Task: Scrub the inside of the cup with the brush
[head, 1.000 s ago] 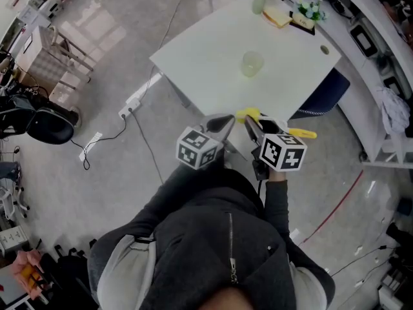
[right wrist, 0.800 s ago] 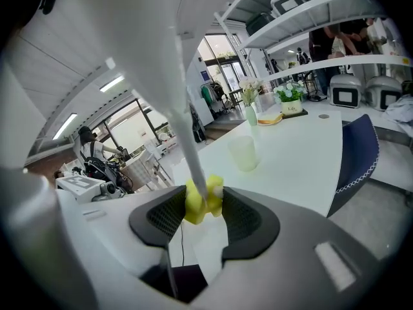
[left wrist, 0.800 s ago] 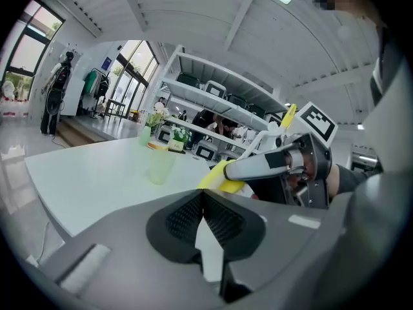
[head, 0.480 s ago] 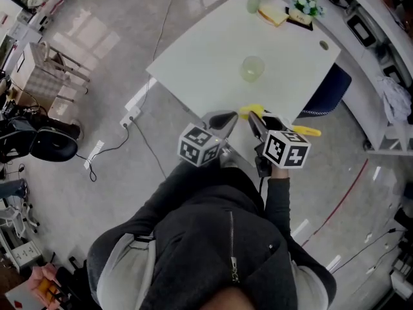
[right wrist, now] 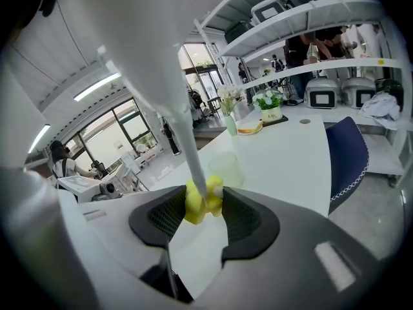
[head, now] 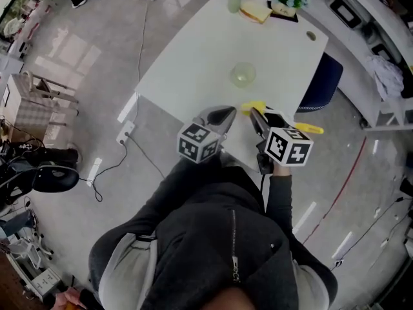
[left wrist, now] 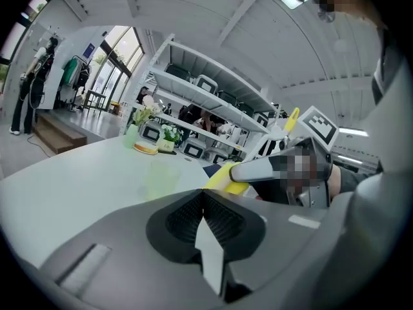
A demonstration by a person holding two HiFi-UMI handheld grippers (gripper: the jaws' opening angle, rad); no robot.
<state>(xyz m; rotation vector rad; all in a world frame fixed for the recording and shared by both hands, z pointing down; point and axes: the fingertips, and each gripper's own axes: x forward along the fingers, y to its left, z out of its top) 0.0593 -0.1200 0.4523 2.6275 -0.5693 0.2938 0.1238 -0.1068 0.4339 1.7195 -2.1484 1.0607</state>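
White counter (head: 193,57) with pale green cup (head: 243,75), my left gripper (head: 224,115) jaws pressed together, empty, my right gripper (head: 256,116) jaws clamped on yellow brush (right wrist: 202,202)

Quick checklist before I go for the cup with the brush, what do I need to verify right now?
1. The cup stands upright on the table: ok.
2. The brush is gripped by the right gripper: ok, jaws closed on its yellow part.
3. The left gripper is ready to take the cup: not ok, jaws shut and empty.
4. The cup is steadied: not ok, neither gripper touches it.
5. What is inside the cup: cannot tell.
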